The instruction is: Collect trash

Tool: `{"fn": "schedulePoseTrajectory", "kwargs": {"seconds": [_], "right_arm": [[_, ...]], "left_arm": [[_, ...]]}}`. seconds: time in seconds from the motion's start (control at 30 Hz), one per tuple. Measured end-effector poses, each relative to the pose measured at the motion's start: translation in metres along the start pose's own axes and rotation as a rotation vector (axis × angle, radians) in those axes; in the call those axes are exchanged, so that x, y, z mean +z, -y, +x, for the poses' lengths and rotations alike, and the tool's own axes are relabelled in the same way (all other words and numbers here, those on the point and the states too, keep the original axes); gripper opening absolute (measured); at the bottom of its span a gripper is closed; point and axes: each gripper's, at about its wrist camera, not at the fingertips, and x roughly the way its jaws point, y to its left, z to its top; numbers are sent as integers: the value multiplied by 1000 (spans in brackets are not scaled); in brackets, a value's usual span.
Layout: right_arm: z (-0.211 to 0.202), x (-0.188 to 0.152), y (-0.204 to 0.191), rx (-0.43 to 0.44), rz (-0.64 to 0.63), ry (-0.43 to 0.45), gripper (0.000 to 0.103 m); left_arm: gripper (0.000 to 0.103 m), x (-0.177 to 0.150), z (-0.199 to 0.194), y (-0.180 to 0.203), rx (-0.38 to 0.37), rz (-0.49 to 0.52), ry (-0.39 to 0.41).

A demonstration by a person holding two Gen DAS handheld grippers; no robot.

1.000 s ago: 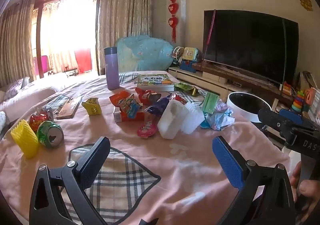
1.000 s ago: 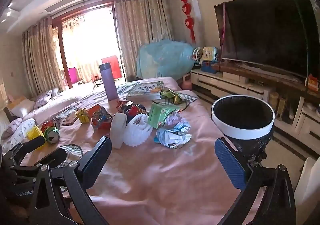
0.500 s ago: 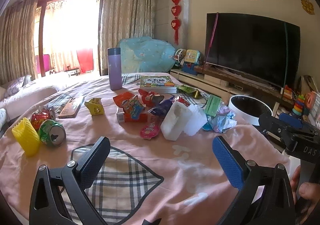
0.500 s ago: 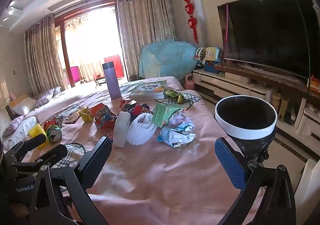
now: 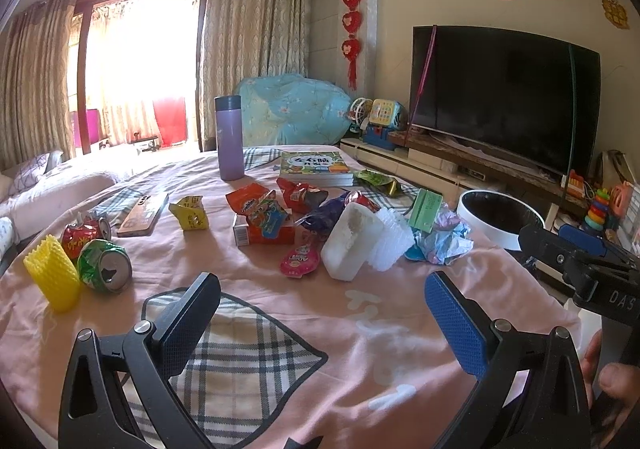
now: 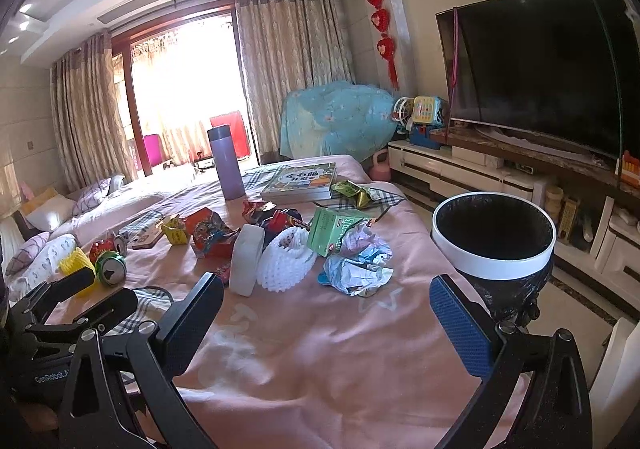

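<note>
Trash lies on a pink bedspread (image 5: 328, 313): a crushed green can (image 5: 105, 266), a red can (image 5: 82, 235), a yellow foam net (image 5: 52, 276), snack wrappers (image 5: 260, 209), a white foam block (image 5: 350, 241), a white foam net (image 6: 285, 261), a green carton (image 6: 330, 230) and crumpled paper (image 6: 360, 269). A trash bin with a white rim and black liner (image 6: 494, 245) stands beside the bed at right. My left gripper (image 5: 320, 313) is open and empty, short of the pile. My right gripper (image 6: 326, 319) is open and empty, near the crumpled paper and the bin.
A purple flask (image 5: 229, 138), a book (image 5: 314, 167) and a phone (image 5: 144, 209) sit farther back on the bed. A TV (image 5: 500, 97) on a low cabinet and toys (image 5: 378, 121) line the right wall. Pillows (image 6: 48, 209) lie at left.
Both grippers have risen and drawn back slightly, so the trash pile looks a little lower and farther. Both stay open and empty. Nothing on the bed has moved.
</note>
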Motion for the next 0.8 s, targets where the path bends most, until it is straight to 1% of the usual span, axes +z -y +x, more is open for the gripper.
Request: {"fn": "schedulePoseTrajectory", "kwargs": {"seconds": [0.8], "right_arm": [[0,-1,0,16,12,-6,103]], "left_arm": [[102,-2,3,2,-1,6,-2]]}}
